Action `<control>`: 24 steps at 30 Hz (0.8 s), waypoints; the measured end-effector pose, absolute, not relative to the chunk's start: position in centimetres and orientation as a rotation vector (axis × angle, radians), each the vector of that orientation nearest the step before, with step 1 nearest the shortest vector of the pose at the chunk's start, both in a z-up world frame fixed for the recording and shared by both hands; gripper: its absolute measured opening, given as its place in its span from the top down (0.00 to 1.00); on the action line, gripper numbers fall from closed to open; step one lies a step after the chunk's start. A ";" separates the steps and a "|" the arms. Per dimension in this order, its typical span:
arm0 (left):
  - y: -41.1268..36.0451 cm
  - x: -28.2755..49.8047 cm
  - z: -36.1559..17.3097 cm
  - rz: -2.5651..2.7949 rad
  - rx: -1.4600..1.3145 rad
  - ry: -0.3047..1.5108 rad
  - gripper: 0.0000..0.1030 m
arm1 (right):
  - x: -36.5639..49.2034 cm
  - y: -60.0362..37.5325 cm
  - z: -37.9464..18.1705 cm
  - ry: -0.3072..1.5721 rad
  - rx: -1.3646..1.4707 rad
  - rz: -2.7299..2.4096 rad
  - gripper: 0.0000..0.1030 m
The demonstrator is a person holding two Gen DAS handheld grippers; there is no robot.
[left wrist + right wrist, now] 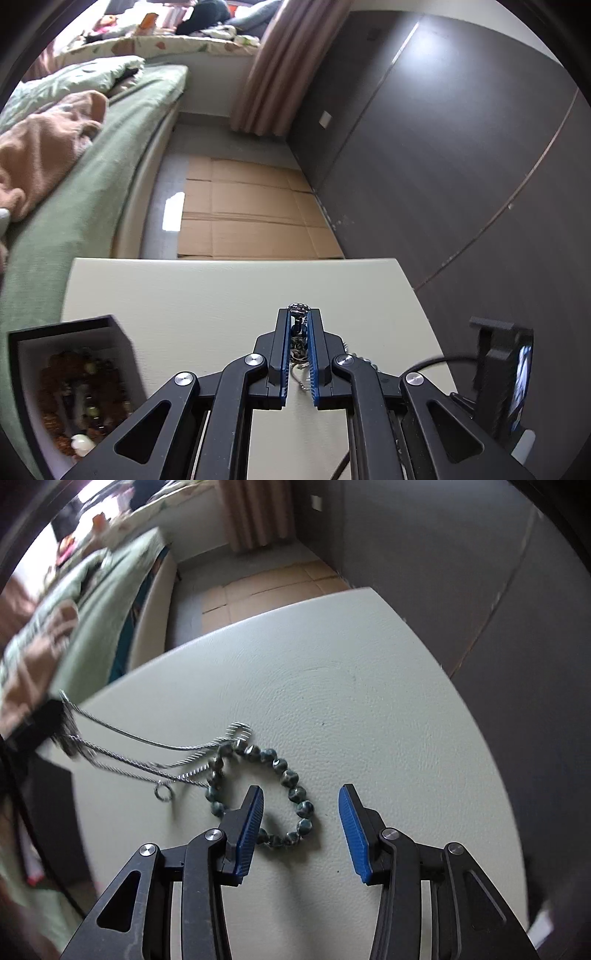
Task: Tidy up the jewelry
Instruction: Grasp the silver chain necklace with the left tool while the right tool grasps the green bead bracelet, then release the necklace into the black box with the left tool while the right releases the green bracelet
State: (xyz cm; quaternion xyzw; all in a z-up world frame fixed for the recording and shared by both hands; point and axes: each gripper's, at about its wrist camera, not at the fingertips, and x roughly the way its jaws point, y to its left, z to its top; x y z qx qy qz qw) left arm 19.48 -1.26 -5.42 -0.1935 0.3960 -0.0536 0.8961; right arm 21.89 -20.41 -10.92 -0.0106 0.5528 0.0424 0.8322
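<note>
My left gripper [298, 314] is shut on a silver chain necklace with a beaded pendant [298, 308] and holds it above the white table [207, 295]. In the right wrist view the same chain [147, 755] stretches up to the left, its far end tangled with a green bead bracelet [291, 779] lying on the table. My right gripper [301, 799] is open just above the bracelet, its left finger [251, 812] over the ring of beads. A black jewelry box [70, 376] with a white lining holds brown bead strands at the lower left.
A bed [92, 155] with green sheets lies left of the table. Flattened cardboard [251, 214] covers the floor beyond the table's far edge. A dark wall [461, 147] stands at the right. A phone on a black stand [506, 369] is at the table's right edge.
</note>
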 end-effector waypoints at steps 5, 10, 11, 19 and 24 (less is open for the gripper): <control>0.0 18.1 -4.6 -0.074 -0.406 0.785 0.92 | 21.4 -20.9 -10.5 1.168 -0.049 0.113 0.88; 0.5 16.5 -3.2 -0.066 -0.417 0.740 0.92 | 20.5 -22.1 -9.7 1.176 0.027 0.170 0.89; 0.6 15.9 -2.7 -0.069 -0.434 0.724 0.92 | 20.3 -22.2 -9.2 1.161 0.035 0.178 0.89; 1.2 12.4 1.3 -0.063 -0.451 0.604 0.92 | 18.3 -23.6 -7.1 1.107 0.102 0.220 0.89; 2.1 10.9 3.3 -0.043 -0.438 0.570 0.92 | 18.6 -24.0 -6.6 1.102 0.139 0.244 0.89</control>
